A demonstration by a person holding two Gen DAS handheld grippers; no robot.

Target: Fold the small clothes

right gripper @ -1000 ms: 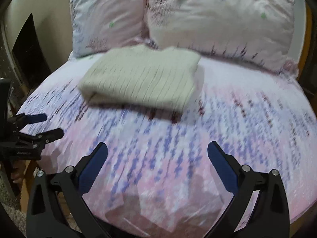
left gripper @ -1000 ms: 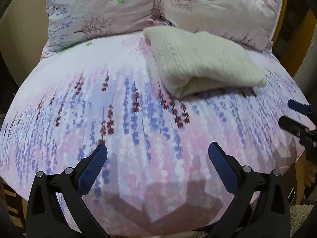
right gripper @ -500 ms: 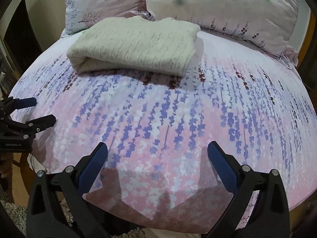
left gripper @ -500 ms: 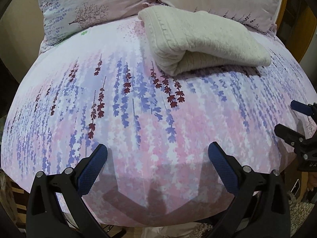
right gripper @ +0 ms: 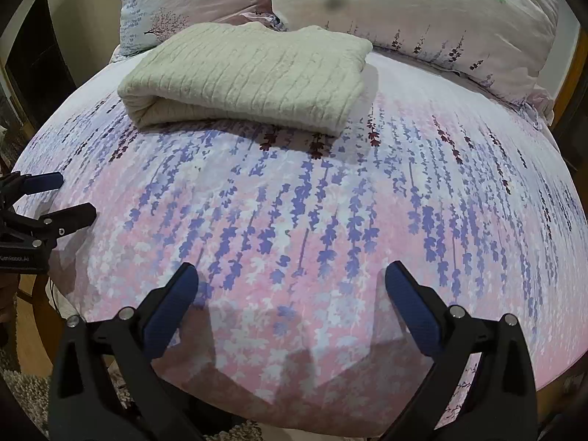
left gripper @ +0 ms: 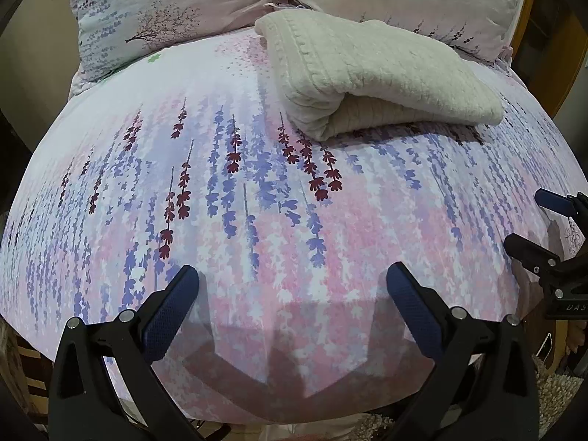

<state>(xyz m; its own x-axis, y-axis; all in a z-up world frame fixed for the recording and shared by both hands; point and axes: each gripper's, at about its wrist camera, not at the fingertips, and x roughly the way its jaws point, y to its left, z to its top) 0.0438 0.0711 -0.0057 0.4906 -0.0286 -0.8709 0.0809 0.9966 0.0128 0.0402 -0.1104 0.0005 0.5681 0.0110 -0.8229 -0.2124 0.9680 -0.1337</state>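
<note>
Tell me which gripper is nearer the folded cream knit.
Hard to call; the views show no clear difference. Both the left gripper and the right gripper hang open over the bed's near edge, well short of the folded cream knit by the pillows.

"GenRobot.AI" reads in white on the left tool's (right gripper: 55,198) black body, at nine o'clock; the right tool's (left gripper: 544,222) body shows only "DAS", cut off, at three o'clock.

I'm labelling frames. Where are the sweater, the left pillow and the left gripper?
sweater (right gripper: 250,73), right wrist view, ribbed top face.
left pillow (left gripper: 165,11), left wrist view, middle of its cover.
left gripper (left gripper: 292,286), left wrist view, midway between fingertips.
</note>
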